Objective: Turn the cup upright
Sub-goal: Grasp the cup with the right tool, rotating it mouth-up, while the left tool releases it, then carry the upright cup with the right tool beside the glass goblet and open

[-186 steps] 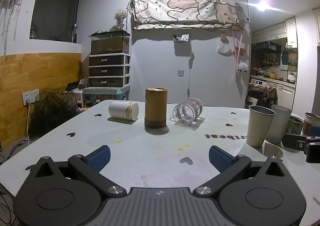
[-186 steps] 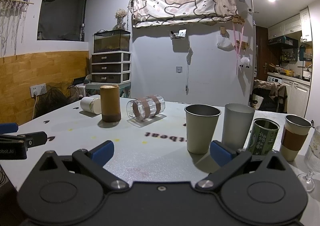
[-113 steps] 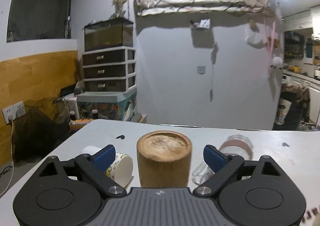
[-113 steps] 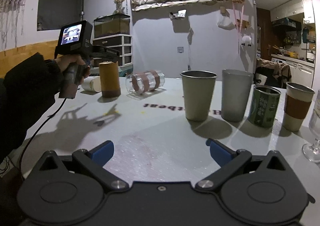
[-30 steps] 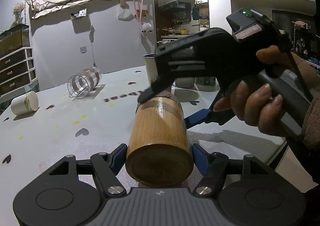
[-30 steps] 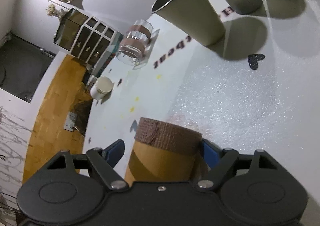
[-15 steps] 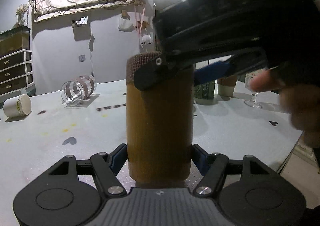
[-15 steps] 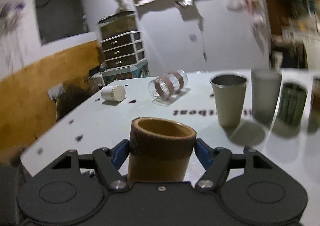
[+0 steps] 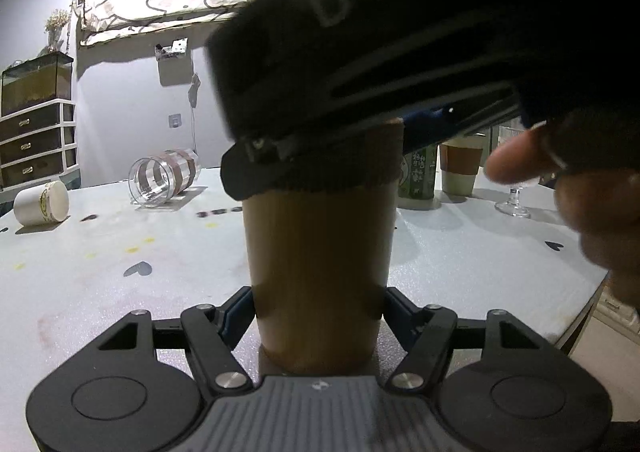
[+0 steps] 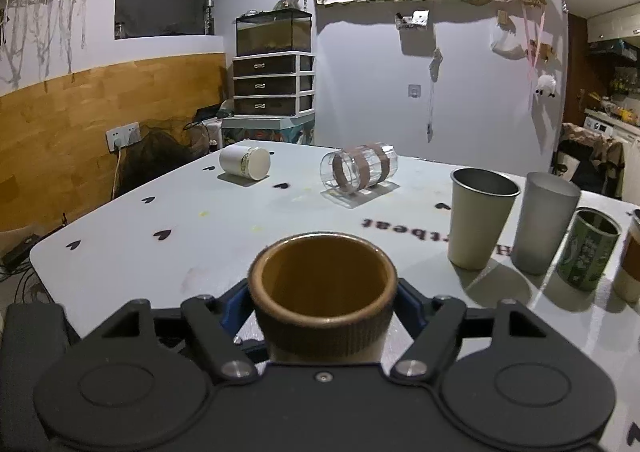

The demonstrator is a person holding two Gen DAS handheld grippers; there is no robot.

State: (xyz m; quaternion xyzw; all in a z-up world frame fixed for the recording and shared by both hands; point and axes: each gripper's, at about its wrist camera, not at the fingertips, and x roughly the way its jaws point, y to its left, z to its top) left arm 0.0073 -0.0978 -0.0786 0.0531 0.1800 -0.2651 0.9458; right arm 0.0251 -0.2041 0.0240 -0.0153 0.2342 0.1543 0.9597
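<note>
A brown bamboo cup [image 9: 320, 252] with a dark ribbed band at its rim stands upright, mouth up, near the table's front edge. My left gripper [image 9: 318, 312] is shut on its lower body. My right gripper [image 10: 322, 306] is shut on its banded rim [image 10: 322, 326], and the open mouth shows in the right wrist view. In the left wrist view the right gripper's black body [image 9: 400, 51] and the hand holding it fill the upper right, above the cup.
A clear glass [image 10: 358, 169] with brown bands and a white cup [image 10: 245, 162] lie on their sides at the far side of the white table [image 10: 160, 211]. Two metal tumblers [image 10: 478, 217], a green can [image 10: 588, 254] and a sleeved cup stand at the right.
The cup went from upside down on the table to upright: the left gripper lifted and tilted it, the right gripper took its rim. In the last half second it has lowered slightly.
</note>
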